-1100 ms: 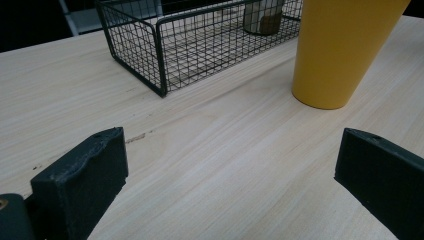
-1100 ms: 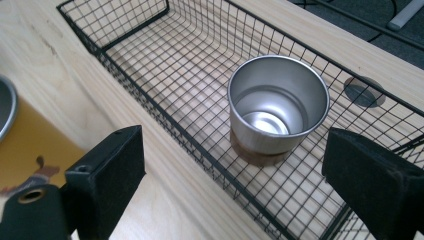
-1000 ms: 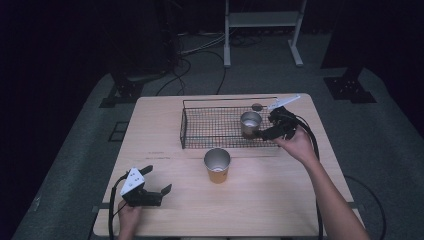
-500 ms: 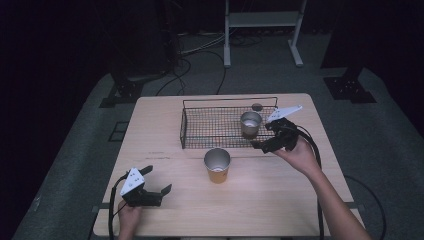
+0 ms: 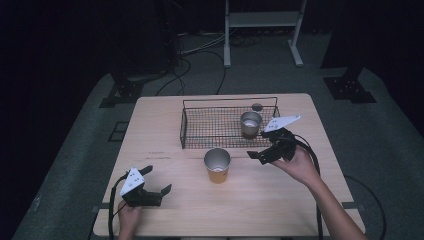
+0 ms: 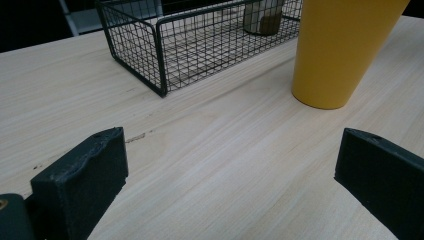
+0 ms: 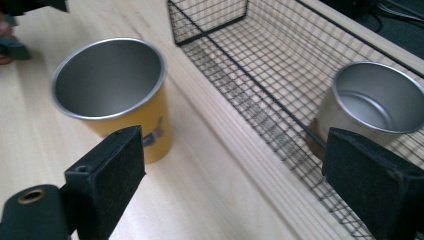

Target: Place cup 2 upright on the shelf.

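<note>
A yellow cup (image 5: pixel 217 165) with a bare metal inside stands on the table in front of a black wire basket (image 5: pixel 200 125). A silver cup (image 5: pixel 250 123) stands upright in the basket's right end. My right gripper (image 5: pixel 257 146) hovers just in front of the basket and right of the yellow cup, jaws open and empty. In the right gripper view, the gripper (image 7: pixel 240 175) faces the gap between the yellow cup (image 7: pixel 115 95) and the silver cup (image 7: pixel 370 105). My left gripper (image 5: pixel 157 179) rests open at the near left, and in its own view (image 6: pixel 232 175) it points at the yellow cup (image 6: pixel 340 50).
The wooden table (image 5: pixel 165 115) has bare room left of the basket and along its near edge. The basket's mesh wall (image 7: pixel 260 100) runs between the two cups. A metal stand (image 5: pixel 260 20) and cables lie on the dark floor beyond the table.
My right gripper has drawn back from the basket's right end and the silver cup, toward the near side and slightly left, nearer the yellow cup. The left gripper stayed put.
</note>
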